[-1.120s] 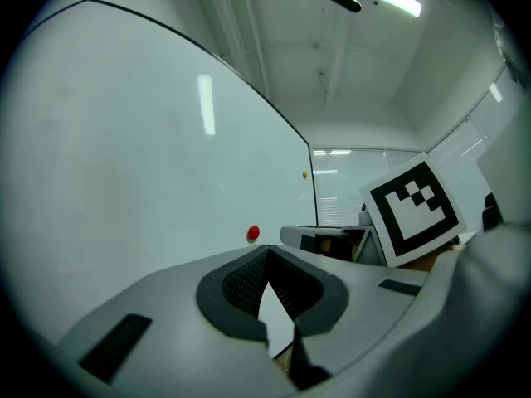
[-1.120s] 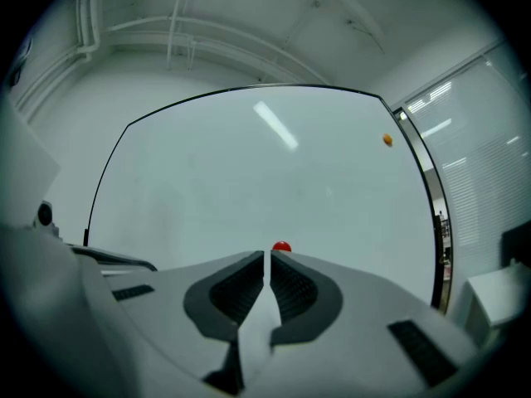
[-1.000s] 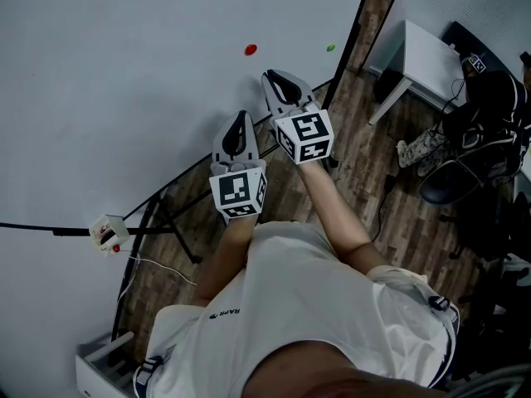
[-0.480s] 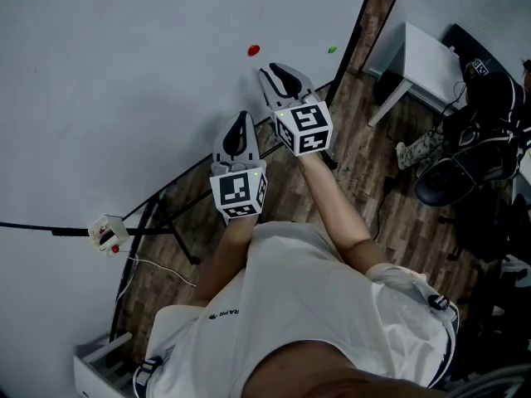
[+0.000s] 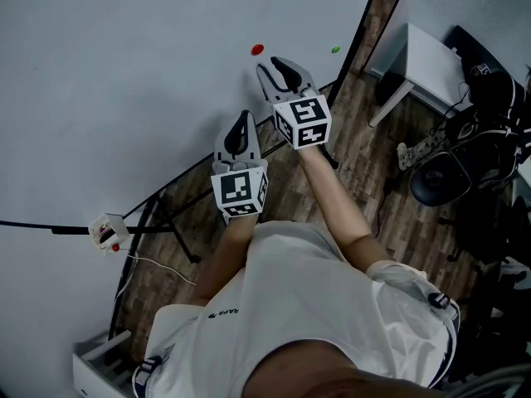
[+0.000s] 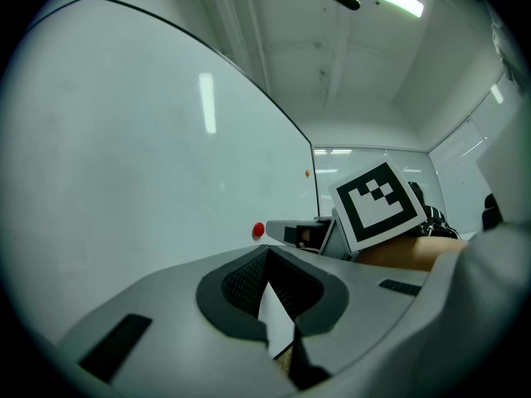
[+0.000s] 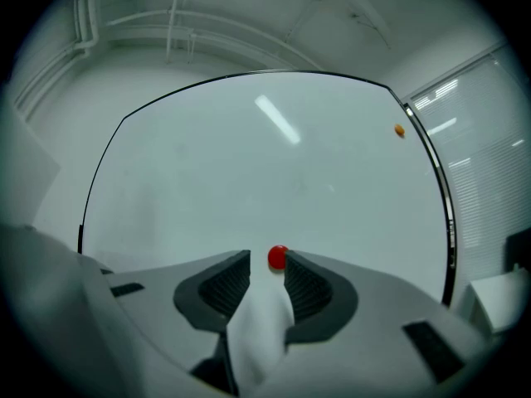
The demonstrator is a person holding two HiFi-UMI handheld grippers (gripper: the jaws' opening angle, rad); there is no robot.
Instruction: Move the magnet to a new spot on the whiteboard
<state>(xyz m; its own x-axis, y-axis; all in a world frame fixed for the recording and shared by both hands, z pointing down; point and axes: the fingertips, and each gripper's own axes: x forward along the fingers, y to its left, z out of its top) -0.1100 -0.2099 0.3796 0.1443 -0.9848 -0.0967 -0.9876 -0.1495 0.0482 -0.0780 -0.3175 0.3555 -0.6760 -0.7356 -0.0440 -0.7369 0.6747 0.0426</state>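
Holding both grippers up to the whiteboard [image 5: 124, 73], we see the right gripper [image 5: 272, 63] with its jaws parted, having just been opening. The red magnet [image 7: 278, 257] shows in the gap at their tips, not gripped. It sticks to the board just ahead of those tips, nearer the right-hand jaw in the right gripper view. The left gripper [image 5: 241, 118] hangs lower and to the left, jaws closed together on nothing, tips pointed at the board. A small green dot [image 5: 335, 50] sits on the board by its dark frame, well apart from the magnet.
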